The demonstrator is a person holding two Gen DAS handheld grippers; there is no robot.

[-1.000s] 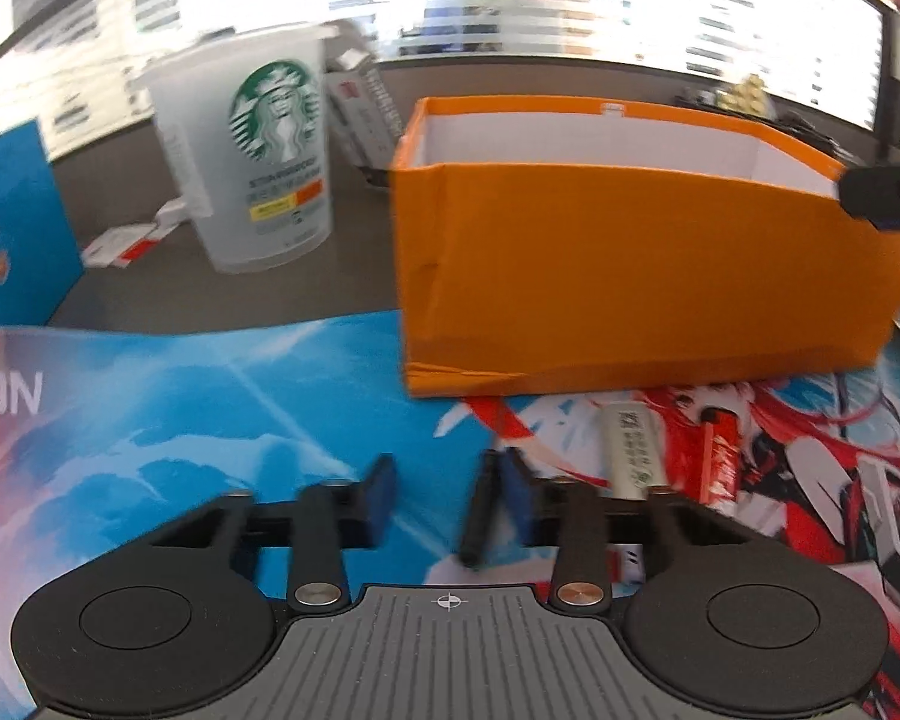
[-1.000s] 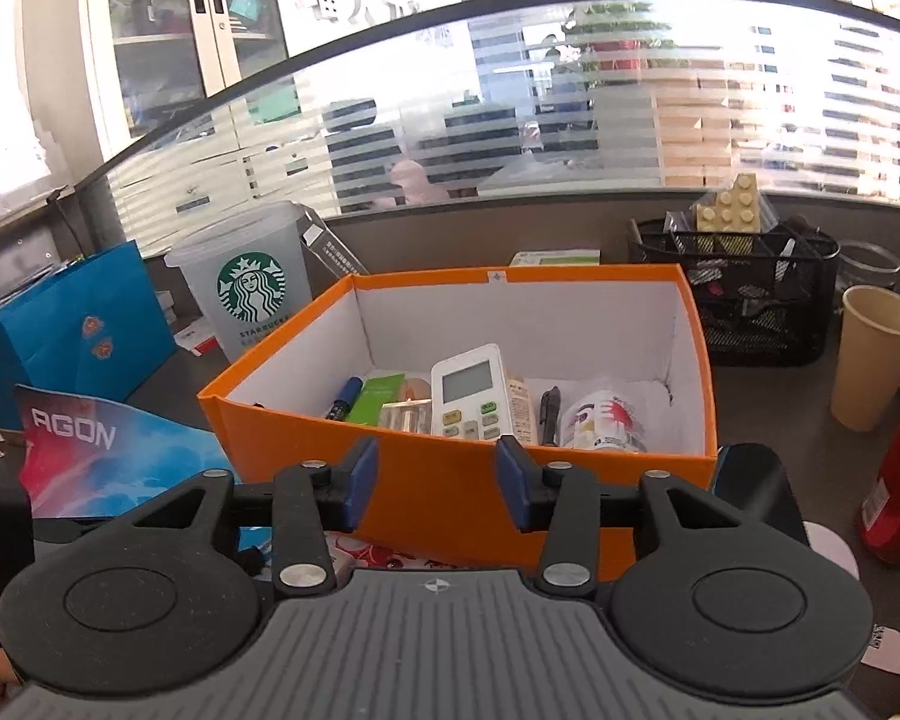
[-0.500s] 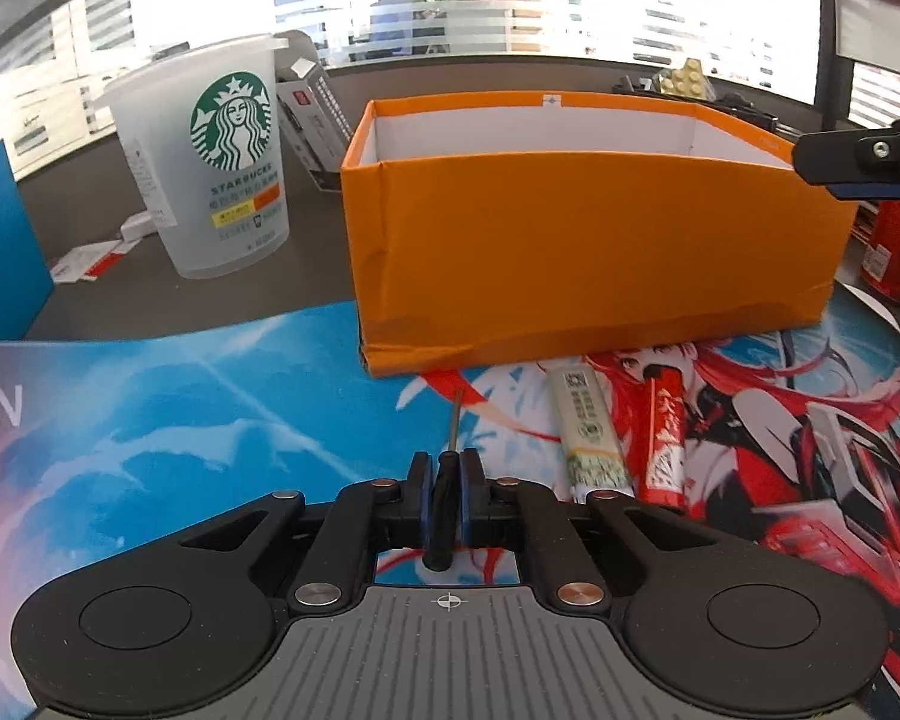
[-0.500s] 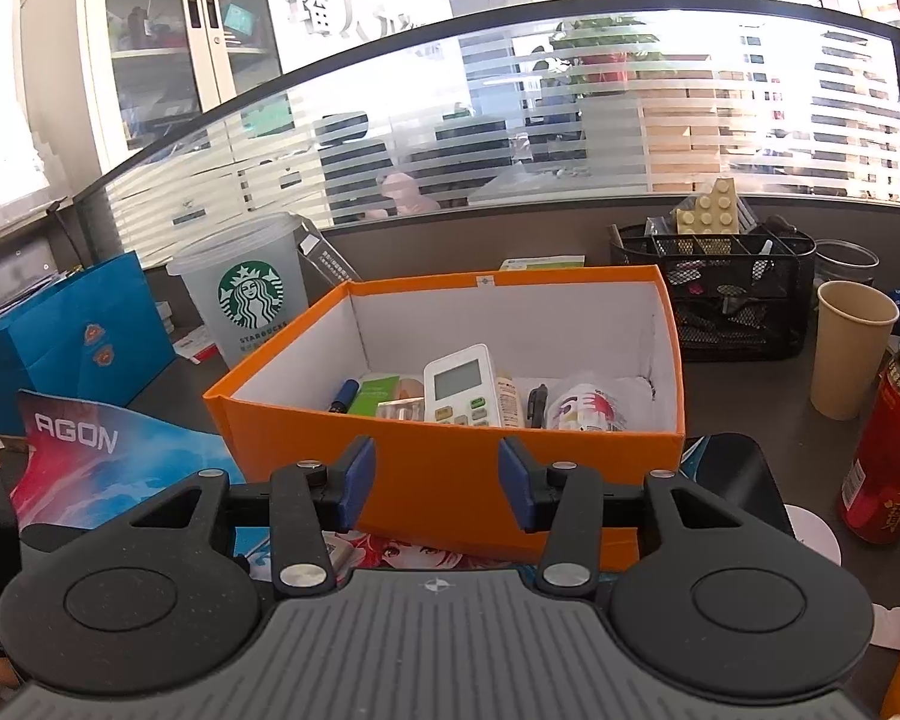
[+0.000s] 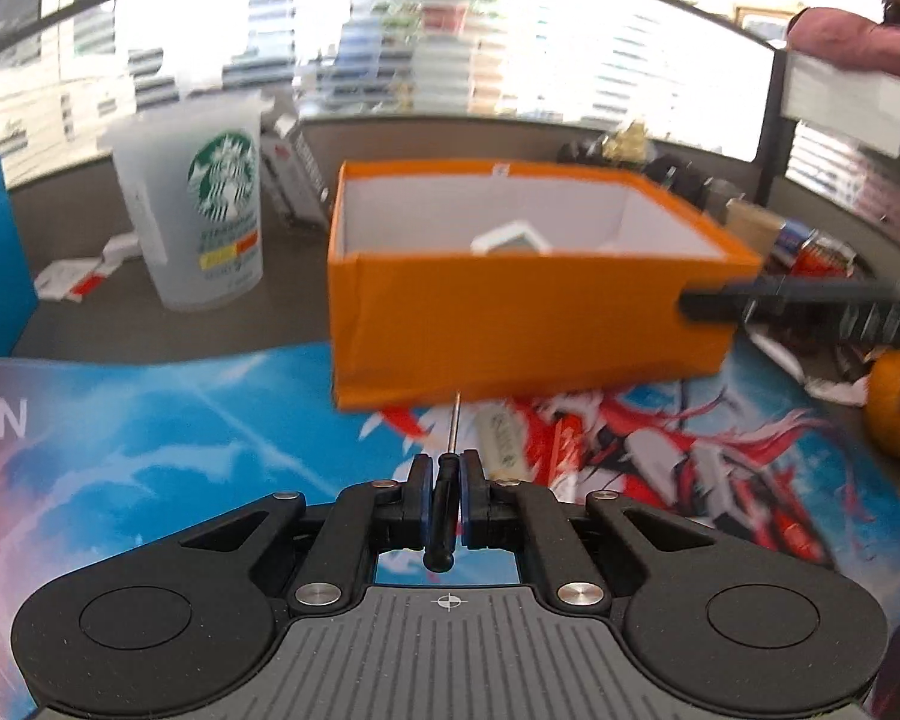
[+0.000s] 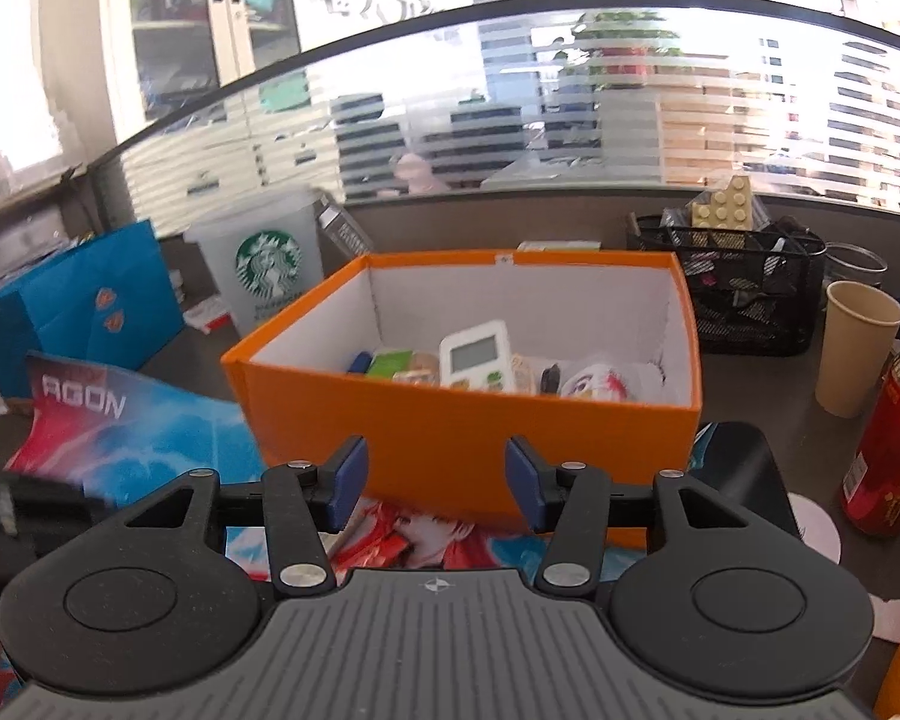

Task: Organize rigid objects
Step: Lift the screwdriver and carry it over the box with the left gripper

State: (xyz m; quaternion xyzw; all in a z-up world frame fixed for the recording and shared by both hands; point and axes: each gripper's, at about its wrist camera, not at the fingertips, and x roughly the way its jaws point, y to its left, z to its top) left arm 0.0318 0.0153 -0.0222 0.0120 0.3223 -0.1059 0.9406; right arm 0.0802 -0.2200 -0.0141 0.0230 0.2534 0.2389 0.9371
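Note:
My left gripper (image 5: 447, 468) is shut on a small screwdriver (image 5: 455, 427) with a black handle and a thin metal shaft that points at the orange box (image 5: 510, 324). The screwdriver hangs above the printed mat (image 5: 180, 420), just short of the box's front wall. A pale stick (image 5: 501, 438) and a red lighter (image 5: 564, 450) lie on the mat below the box. My right gripper (image 6: 437, 474) hovers before the orange box (image 6: 450, 432); its jaws are opening with nothing between them. Inside the box sit a white timer (image 6: 477, 360) and several small items.
A Starbucks cup (image 5: 204, 210) stands left of the box, with a blue bag (image 6: 90, 306) further left. To the right are a paper cup (image 6: 858, 354), a red can (image 6: 888, 450) and a black mesh basket (image 6: 744, 288).
My left gripper closed on the screwdriver lying on the mat and lifted it, so the box's inside now shows. My right gripper's jaws spread a little wider.

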